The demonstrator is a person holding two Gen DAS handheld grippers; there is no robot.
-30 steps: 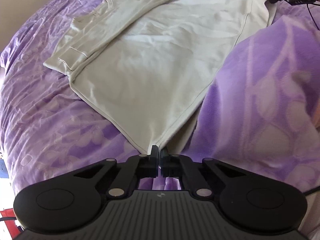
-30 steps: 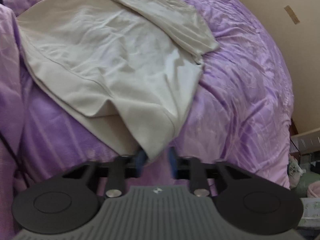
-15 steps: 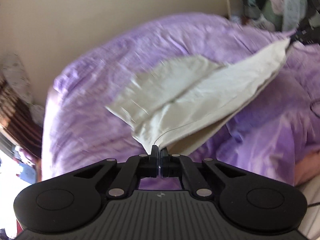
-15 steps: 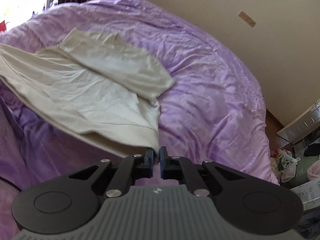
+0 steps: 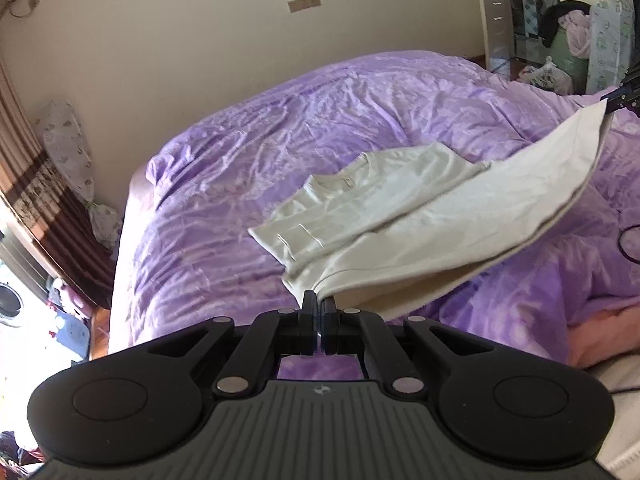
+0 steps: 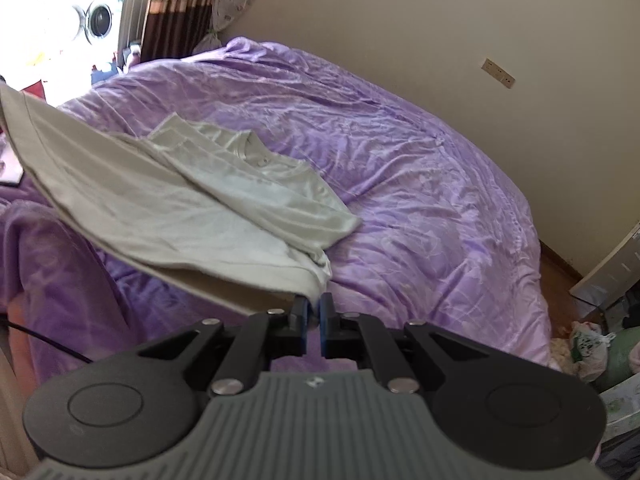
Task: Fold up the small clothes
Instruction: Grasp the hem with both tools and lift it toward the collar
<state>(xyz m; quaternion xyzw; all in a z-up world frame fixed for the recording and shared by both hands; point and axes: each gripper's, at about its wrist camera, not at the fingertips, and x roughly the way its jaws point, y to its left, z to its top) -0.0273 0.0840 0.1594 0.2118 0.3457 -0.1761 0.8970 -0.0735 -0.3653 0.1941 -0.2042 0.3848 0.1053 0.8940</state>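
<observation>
Pale cream shirt (image 5: 420,216) – purple bedspread (image 5: 280,128), faint leaf pattern – striped brown curtain (image 5: 36,192)

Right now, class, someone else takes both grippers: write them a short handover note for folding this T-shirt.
Left gripper: shut on one hem corner of the pale T-shirt.
Right gripper: shut on the other hem corner.
T-shirt: hem end raised off the purple duvet; collar end lies on it, sleeves folded in.
Done: sleeves in, hem gripped.
Left: probably carry the hem over to the collar, lay it down, release, smooth.
</observation>
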